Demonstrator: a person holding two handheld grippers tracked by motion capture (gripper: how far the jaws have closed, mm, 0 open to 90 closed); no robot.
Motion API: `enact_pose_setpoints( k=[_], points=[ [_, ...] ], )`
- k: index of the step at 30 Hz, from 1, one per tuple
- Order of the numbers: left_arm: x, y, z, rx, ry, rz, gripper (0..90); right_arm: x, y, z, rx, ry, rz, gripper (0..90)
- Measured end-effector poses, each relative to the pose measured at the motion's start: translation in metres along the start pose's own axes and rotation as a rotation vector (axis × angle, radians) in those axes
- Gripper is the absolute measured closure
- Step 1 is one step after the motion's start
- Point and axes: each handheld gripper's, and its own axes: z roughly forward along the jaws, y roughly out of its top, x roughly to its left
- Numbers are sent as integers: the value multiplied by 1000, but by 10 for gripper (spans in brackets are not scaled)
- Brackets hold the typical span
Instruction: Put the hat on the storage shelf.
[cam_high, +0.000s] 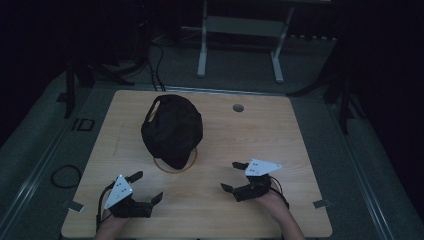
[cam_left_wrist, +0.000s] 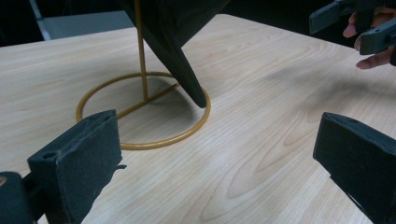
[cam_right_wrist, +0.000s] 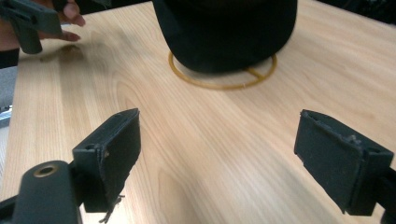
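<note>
nothing looks started: the cap sits on its gold stand, toward 11 o'clock of the table, untouched. the left gripper and right gripper hover near the front edge, jaws wide apart, holding nothing. bare wood lies between them and the cap; nothing blocks the reach.

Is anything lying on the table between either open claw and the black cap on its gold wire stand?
Nothing visible does. Bare wooden table lies between the left claw and the black cap on its gold wire stand, and likewise ahead of the right claw. Both claws are open and hold nothing.
</note>
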Motion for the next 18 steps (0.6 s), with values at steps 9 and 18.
enact_pose_setpoints(
  k=[9,18],
  points=[
    [0,-3,1,19,-9,-2,14,-6,-26,-17,19,-63,28,159],
    [-1,-4,0,14,6,-1,15,-13,-43,-38,25,-108,43,158]
  ],
)
